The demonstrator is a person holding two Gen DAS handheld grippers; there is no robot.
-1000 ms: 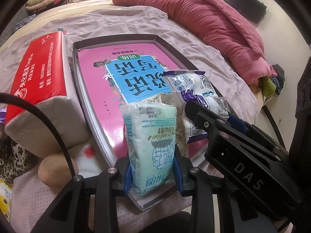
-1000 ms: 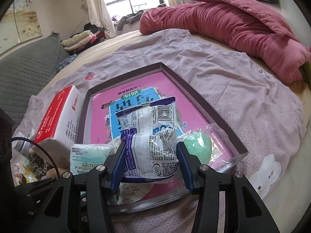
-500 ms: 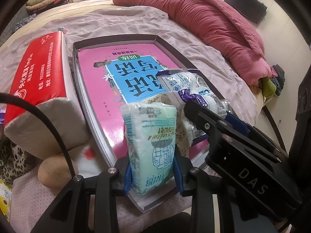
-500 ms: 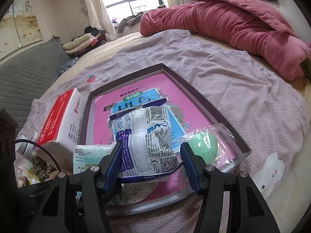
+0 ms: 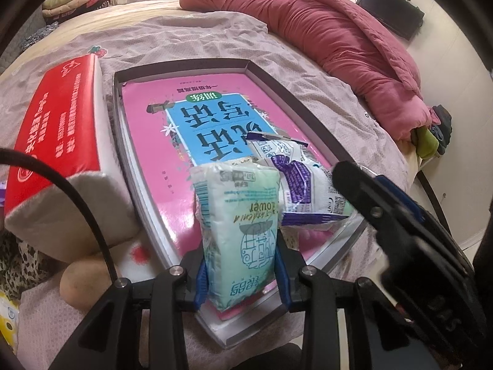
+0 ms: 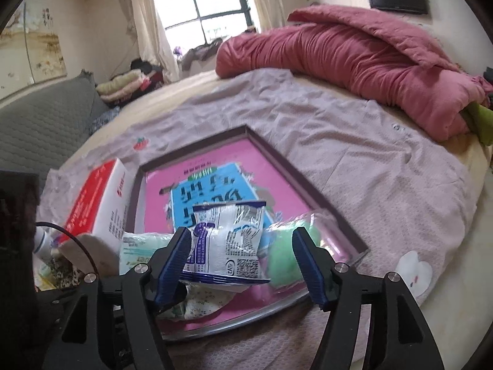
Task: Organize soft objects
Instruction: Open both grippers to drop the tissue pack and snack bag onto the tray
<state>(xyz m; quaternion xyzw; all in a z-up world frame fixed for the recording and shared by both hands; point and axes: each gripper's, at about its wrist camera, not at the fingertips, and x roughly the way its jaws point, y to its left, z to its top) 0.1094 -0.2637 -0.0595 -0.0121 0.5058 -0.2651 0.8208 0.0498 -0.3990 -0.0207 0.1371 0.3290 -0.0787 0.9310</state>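
- Since a second ago, spreading apart at the right hand-held gripper (image 6: 243, 260): blue pads then pressing the white-and-purple packet (image 6: 228, 243), now standing clear of its right side and opening wider at this moment, with the packet between them and its left edge close against the left pad (image 6: 172, 259).
- Tilting up a little in the right wrist view compared with that earlier frame, showing more window and wall.
- Staying unchanged at the left hand-held gripper (image 5: 243, 273): narrow, clamping the pale green tissue pack (image 5: 238, 231) by its lower end.
- Standing nearly upright, that green pack, over the near end of the dark-rimmed tray (image 5: 311, 117), printed side facing the left camera.
- Lying inside the tray, flat on its bottom, a pink book (image 5: 148, 129) with a blue panel.
- Resting on the near end of the tray, the white-and-purple packet (image 5: 295, 182), crumpled, just beside the green pack and touching its upper right corner in the left wrist view.
- Lying just right of the packet in the right wrist view, a green soft thing in a clear bag (image 6: 292, 249), at the tray's near right corner.
- Peeking out under the packet, a floral cloth piece (image 6: 203, 305).
- Standing just left of the tray on the bed, a red-and-white tissue package (image 5: 58, 129).
- Covering the bed under everything, a mauve sheet (image 6: 385, 169); bunching along the far side, a red quilt (image 6: 354, 58).
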